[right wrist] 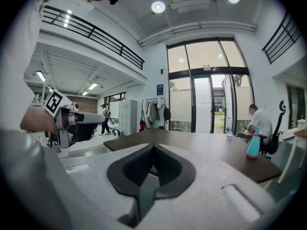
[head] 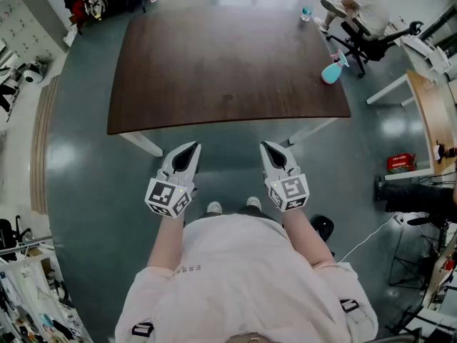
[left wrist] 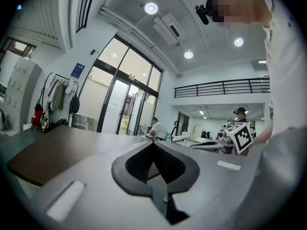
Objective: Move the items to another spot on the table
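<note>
A teal spray bottle (head: pixel 332 70) stands at the right edge of the dark brown table (head: pixel 228 70); the right gripper view shows the spray bottle (right wrist: pixel 253 143) at right. A clear water bottle (head: pixel 306 11) stands at the far right corner. My left gripper (head: pixel 187 152) and right gripper (head: pixel 271 150) hang side by side just short of the table's front edge, far from both bottles. In each gripper view the jaw tips meet with nothing between them: left gripper (left wrist: pixel 153 145), right gripper (right wrist: pixel 153 147). Most of the tabletop is bare.
A person sits on an office chair (head: pixel 364 41) beyond the table's far right corner. A wooden desk (head: pixel 428 113) and a red box (head: pixel 401 163) on the floor lie to the right. Coats and bags (head: pixel 86 6) hang at the back left.
</note>
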The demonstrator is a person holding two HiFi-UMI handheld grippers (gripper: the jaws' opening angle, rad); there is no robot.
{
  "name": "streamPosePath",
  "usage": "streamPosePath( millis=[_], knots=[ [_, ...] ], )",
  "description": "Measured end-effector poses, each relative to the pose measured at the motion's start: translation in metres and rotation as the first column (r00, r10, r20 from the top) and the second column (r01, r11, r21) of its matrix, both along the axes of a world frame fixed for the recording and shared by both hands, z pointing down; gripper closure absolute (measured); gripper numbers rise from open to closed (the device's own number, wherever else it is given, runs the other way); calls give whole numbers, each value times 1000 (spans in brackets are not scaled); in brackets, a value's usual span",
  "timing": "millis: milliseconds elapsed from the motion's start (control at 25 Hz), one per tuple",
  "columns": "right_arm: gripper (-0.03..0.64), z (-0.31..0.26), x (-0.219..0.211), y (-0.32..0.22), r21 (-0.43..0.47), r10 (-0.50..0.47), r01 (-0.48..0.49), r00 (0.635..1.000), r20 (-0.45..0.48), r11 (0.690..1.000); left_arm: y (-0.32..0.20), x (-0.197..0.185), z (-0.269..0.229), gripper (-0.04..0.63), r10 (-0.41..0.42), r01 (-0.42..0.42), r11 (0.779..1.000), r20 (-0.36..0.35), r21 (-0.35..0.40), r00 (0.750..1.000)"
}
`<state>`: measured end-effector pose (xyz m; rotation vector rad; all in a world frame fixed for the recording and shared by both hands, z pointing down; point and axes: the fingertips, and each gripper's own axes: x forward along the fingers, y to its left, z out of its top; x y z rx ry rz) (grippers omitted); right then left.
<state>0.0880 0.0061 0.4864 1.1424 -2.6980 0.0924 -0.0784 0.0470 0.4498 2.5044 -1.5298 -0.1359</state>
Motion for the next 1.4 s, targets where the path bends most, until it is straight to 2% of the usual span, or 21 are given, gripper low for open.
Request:
streamPosePath(
  millis=[560,800,960,1280,1400],
  knots=[
    [627,6,-12,5,-12,20,-20,1000,5,1000,2,-12,4,580,31,-31,999,2,-7,1000],
    [626,12,0,0,-46,124,-123,992,24,991,1,-14,9,580,62,-62,998,7,-16,998],
    [627,17,4,-1,-60,157,-156,987,15,986,-2,-16,12,580,82,-82,996,11,-24,997],
    [627,25,41,-27,-88,224,-221,974,33,971,-34,16,17,580,125,-124,992,10,-37,992],
    [626,28,61,-48,-102,219,-214,975,36,971,-56,34,17,580,126,-125,991,14,-38,992]
  ],
)
